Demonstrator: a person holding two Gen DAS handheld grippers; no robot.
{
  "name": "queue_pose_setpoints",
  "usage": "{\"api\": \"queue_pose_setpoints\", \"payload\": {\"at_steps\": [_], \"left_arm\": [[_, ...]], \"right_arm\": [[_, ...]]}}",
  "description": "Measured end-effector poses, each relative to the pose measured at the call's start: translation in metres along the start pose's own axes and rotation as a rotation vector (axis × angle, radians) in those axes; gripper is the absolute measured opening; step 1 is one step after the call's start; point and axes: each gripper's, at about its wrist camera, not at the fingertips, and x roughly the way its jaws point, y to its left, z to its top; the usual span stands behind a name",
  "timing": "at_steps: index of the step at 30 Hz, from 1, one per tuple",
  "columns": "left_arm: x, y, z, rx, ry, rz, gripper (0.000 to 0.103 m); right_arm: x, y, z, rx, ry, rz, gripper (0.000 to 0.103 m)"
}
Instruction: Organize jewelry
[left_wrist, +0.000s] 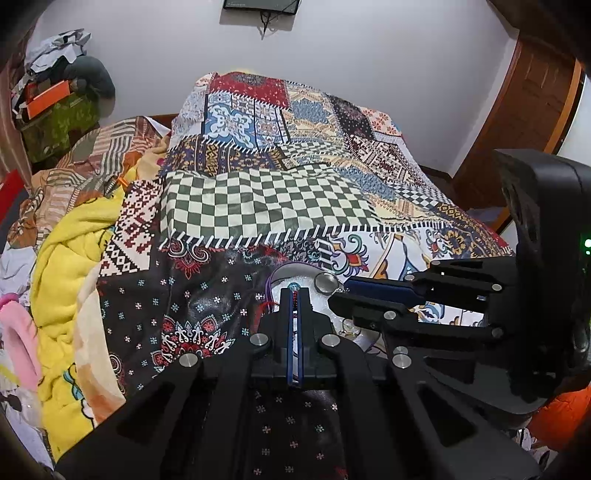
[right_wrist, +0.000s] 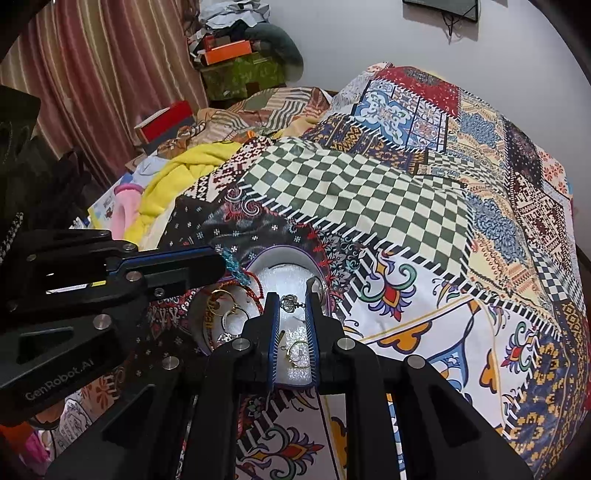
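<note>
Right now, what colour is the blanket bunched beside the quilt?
Yellow blanket, clearest in the left wrist view.

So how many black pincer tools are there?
2: the left gripper pinches a red cord over the white bowl; the right gripper hovers over the same bowl. No others seem hidden.

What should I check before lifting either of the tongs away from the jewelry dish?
1. Left tongs clamped on the red cord bracelet: ok.
2. Right tongs gripping the silver crown piece: cannot tell; it sits between the fingers.
3. Bracelet's cord free of the gold rings: cannot tell; it trails beside them.
4. White dish beneath both tongs: ok.
</note>
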Motion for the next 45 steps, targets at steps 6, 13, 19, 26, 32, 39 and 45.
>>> {"api": "queue_pose_setpoints", "payload": {"at_steps": [6, 13, 19, 26, 32, 39, 45], "left_arm": [[0.009, 0.0, -0.002, 0.004, 0.014, 0.019, 0.0], [0.009, -0.001, -0.002, 0.012, 0.012, 0.03, 0.0], [0.006, -0.003, -0.001, 0.021, 0.008, 0.045, 0.0], [0.002, -0.003, 0.0, 0.012, 0.003, 0.051, 0.002], [-0.011, -0.004, 0.001, 0.008, -0.017, 0.06, 0.002], [-0.045, -0.012, 0.004, 0.012, -0.076, 0.079, 0.005], [-0.092, -0.026, 0.003, 0.026, -0.175, 0.117, 0.006]], "right_arm": [[0.007, -0.002, -0.002, -0.002, 0.014, 0.01, 0.012], [0.012, -0.002, -0.004, -0.009, 0.025, 0.017, 0.013], [0.012, -0.001, -0.004, -0.012, 0.021, 0.013, 0.013], [0.009, -0.003, -0.004, -0.001, 0.031, 0.021, 0.013], [-0.006, -0.001, -0.002, 0.007, 0.008, 0.019, 0.015], [-0.047, 0.004, 0.002, 0.014, -0.073, 0.003, 0.015], [-0.097, 0.013, 0.002, 0.021, -0.183, -0.032, 0.015]]}}
